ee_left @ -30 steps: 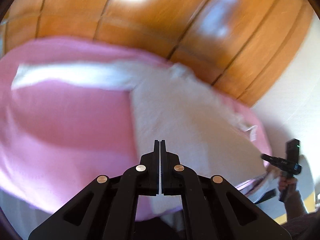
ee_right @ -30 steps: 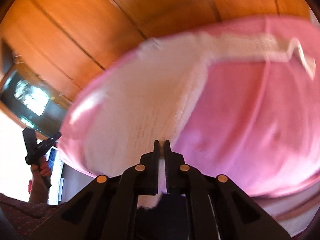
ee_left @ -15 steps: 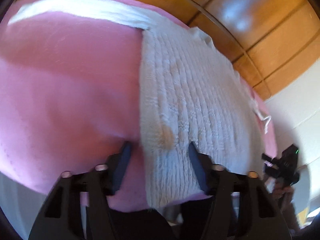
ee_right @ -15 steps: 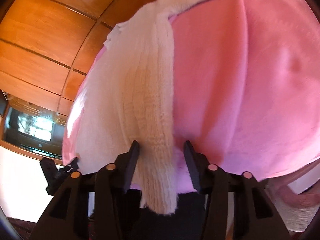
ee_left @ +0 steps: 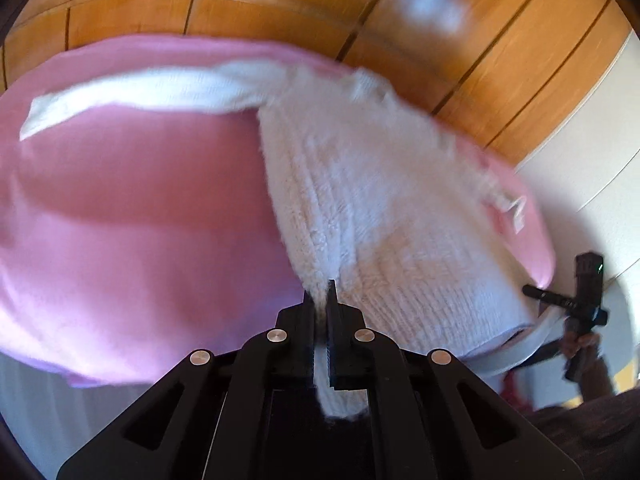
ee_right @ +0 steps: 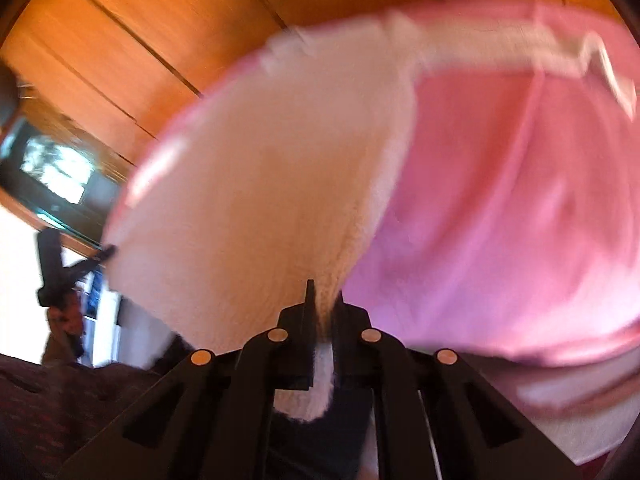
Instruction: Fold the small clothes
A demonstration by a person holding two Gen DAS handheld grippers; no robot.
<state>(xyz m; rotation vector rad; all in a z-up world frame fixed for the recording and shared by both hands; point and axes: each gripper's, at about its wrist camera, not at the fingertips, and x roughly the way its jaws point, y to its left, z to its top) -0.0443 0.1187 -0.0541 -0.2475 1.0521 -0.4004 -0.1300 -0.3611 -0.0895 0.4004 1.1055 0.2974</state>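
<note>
**Both tools pinched on the near hem of a white knit top**

A wooden floor (ee_left: 280,4) of orange-brown planks fills the background of both wrist views. In front of it spreads a pink cloth (ee_left: 132,216), which covers the surface beneath; what that surface is cannot be told.

On the pink cloth lies a white ribbed knit top (ee_left: 384,224), its body toward the near edge and one sleeve (ee_left: 152,92) stretched sideways along the far side. The right wrist view is blurred, but shows the same white top (ee_right: 260,184) beside the pink cloth (ee_right: 500,208).

The left tool (ee_left: 320,312) has its jaws drawn nearly together, with the top's near edge pinched between them and a flap of knit hanging below. The right tool (ee_right: 322,316) has likewise just clamped down on the hem at the other side, white fabric showing between and under its jaws.

At the edge of the left view, a hand (ee_left: 580,344) grips the other tool's handle.
</note>
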